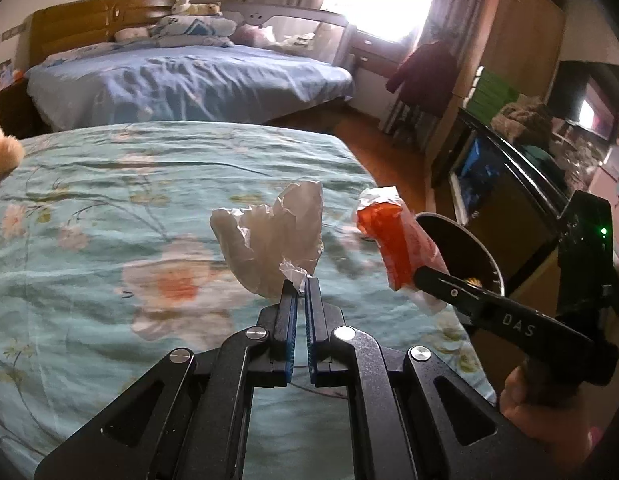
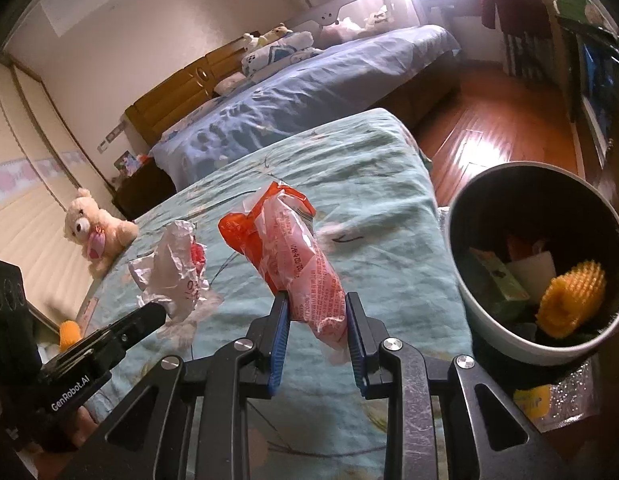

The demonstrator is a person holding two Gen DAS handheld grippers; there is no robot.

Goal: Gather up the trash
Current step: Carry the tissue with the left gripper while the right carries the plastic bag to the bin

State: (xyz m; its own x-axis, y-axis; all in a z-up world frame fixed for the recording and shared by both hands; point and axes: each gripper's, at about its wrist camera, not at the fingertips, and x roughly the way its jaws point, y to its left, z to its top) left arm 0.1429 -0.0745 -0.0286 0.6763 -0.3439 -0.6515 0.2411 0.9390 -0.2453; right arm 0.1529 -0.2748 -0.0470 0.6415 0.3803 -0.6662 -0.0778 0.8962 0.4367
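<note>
Trash rides clear above the bed (image 1: 109, 200) toward the bin (image 2: 485, 320) beside it: your left gripper (image 1: 300, 288) pinches a crumpled wrapper (image 1: 269, 236) by one corner, your right gripper (image 2: 315, 312) clamps an orange packet (image 2: 293, 256), likely for dropping.

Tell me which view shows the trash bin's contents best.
Right wrist view: the trash bin sits at right with its open mouth facing the camera, and the litter inside is visible. Left wrist view shows only part of its dark rim behind the right gripper, contents mostly hidden.
</note>
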